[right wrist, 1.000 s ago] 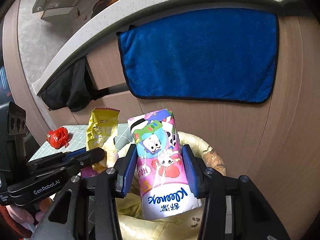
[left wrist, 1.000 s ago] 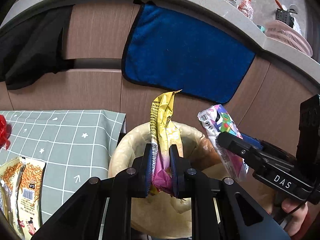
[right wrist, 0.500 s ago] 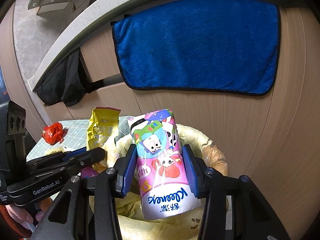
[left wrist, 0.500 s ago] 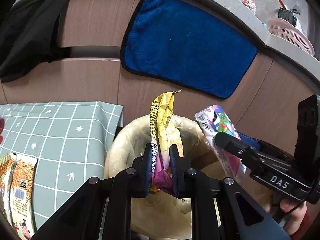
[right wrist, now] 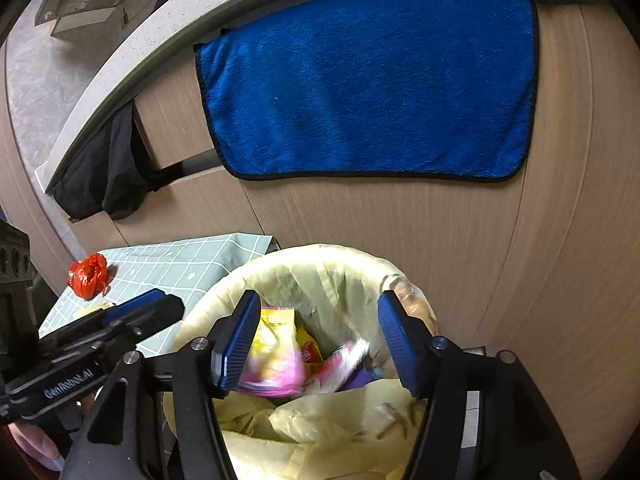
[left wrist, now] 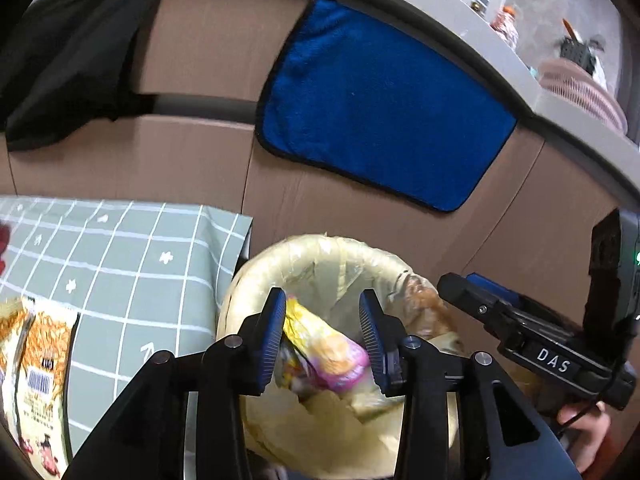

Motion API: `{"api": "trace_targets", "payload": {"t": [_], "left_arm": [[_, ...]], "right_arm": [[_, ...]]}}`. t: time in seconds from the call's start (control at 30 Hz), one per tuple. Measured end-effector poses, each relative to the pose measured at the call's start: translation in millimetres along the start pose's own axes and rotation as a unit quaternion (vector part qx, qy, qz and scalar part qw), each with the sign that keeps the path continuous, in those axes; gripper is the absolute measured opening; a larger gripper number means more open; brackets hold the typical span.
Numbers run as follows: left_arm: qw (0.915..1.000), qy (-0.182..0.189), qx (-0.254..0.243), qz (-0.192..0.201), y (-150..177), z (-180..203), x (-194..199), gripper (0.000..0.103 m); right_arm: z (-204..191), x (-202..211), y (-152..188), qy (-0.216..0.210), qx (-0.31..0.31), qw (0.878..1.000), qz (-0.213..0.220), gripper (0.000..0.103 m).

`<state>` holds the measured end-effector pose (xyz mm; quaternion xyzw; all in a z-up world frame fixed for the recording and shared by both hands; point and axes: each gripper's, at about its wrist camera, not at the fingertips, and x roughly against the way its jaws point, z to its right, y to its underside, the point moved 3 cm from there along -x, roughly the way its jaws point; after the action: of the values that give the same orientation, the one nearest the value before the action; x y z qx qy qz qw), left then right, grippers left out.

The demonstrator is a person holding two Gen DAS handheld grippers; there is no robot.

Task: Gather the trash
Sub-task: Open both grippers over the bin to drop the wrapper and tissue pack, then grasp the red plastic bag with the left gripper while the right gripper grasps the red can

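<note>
Both grippers hover over the trash bin (left wrist: 320, 252), a round bin lined with a pale yellow bag that stands just off the near-right corner of the table (left wrist: 120, 248), against the wooden cabinet front. The left gripper (left wrist: 322, 334) has its jaws opening, and the yellow-and-pink snack wrapper (left wrist: 320, 344) lies loose in the gap between them, blurred, already below the rim and touching neither pad as far as the view shows. The right gripper (right wrist: 318, 338) is opening too, its jaws wide apart with nothing clamped; beneath them the pink tissue pack (right wrist: 344, 364) sits blurred inside the liner beside the wrapper. So two pieces look delivered. What is left, by my reading, sits on the green checked tablecloth: a pair of orange noodle packets (left wrist: 38, 372) at the table's near-left edge and a crumpled red wrapper (right wrist: 88, 276) near its far-left edge. The snack wrapper's long axis runs slantwise in the left view, yellow end up toward the far-left of the bin, pink end lower toward the near-right. The tissue pack tilts the other way in the right view, its long axis rising toward the bin's far-right wall, though blur makes its exact lie uncertain.
</note>
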<state>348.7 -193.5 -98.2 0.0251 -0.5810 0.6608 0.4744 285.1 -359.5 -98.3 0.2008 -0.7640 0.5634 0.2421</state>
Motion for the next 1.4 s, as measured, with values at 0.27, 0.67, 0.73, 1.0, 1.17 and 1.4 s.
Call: {"api": "trace_targets", "payload": {"t": [0.27, 0.67, 0.73, 1.0, 1.17, 1.4], "left_arm": [[0.9876, -0.097, 0.064, 0.105, 0, -42, 98, 0.039], [0.9409, -0.198, 0.176, 0.211, 5, -155, 255, 0.039], [0.9357, -0.208, 0.19, 0.212, 13, -173, 268, 0.039], [0.913, -0.252, 0.256, 0.194, 56, -244, 285, 0.039], [0.9015, -0.265, 0.29, 0.181, 86, -279, 275, 0.039], [0.8948, -0.247, 0.33, 0.172, 117, -304, 272, 0.039]], "right_arm": [[-36, 27, -8, -0.026, 0.031, 0.999, 0.02, 0.059], [-178, 45, -17, -0.125, 0.136, 0.982, 0.046, 0.06], [-197, 42, -16, -0.139, 0.141, 0.979, 0.041, 0.059], [-287, 4, -4, -0.168, 0.212, 0.962, 0.025, 0.06], [-358, -43, 4, -0.201, 0.276, 0.94, 0.002, 0.059], [-463, -126, 25, -0.237, 0.35, 0.905, -0.042, 0.059]]}}
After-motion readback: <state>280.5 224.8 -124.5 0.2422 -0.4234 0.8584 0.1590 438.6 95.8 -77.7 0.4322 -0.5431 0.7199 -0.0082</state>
